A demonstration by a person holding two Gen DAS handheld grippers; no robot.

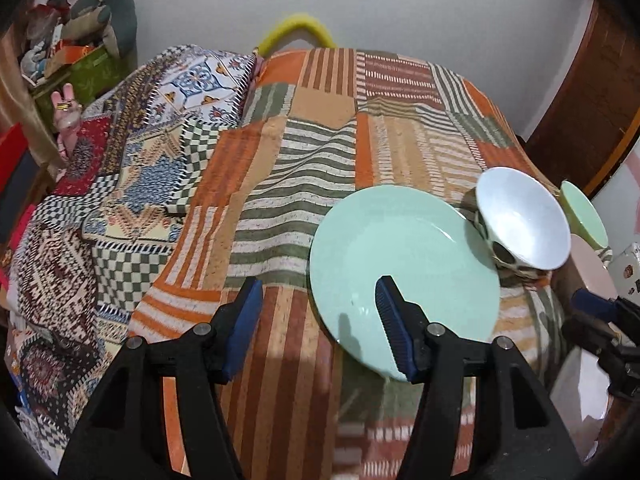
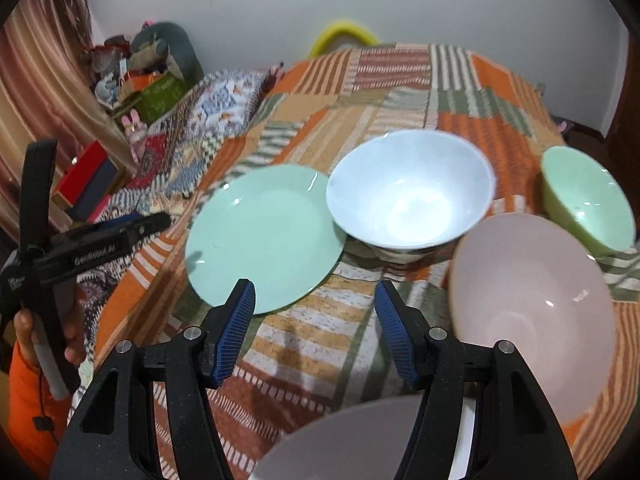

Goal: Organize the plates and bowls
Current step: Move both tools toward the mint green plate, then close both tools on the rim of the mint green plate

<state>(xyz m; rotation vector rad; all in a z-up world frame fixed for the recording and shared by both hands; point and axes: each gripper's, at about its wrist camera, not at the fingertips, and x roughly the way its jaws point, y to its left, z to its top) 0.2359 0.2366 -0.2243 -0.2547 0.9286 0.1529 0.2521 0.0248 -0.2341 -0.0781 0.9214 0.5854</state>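
Plates and bowls sit loose on the bed, both grippers spread and holding nothing

Left wrist view: the green plate (image 1: 404, 268) lies flat on the striped bedspread (image 1: 280, 208), toward the right side. The left gripper (image 1: 318, 300) hangs over the plate's near edge with its jaws spread. One blue pad (image 1: 394, 320) is over the plate and the other is over the cloth, and nothing is pinched. Just beside the plate is the white bowl (image 1: 524, 220), tipped on the soft bed, with dark spots on its outside. It may touch the plate's rim, but I cannot tell. A small green bowl (image 1: 582, 216) peeks out behind it. The right gripper (image 1: 592, 308) shows at the far right.

Right wrist view: the right gripper (image 2: 316, 304) has its jaws spread over bare cloth between the dishes, holding nothing. The green plate (image 2: 264, 236) is to its left and the white bowl (image 2: 408, 192) is ahead. A pink plate (image 2: 532, 304) is on the right, and the green bowl (image 2: 588, 200) is behind that. Another pale dish (image 2: 344, 444) is at the very bottom, blurry. The left gripper (image 2: 156, 220) is at the far left, held by a hand (image 2: 72, 332) in an orange sleeve (image 2: 28, 400).

How they may handle: these dishes look hard, shiny and slippery, and I think they would break if dropped. The bed is soft, so they can wobble. A plate is best pinched at its thin rim. A bowl is best pinched with one pad inside the wall and one outside
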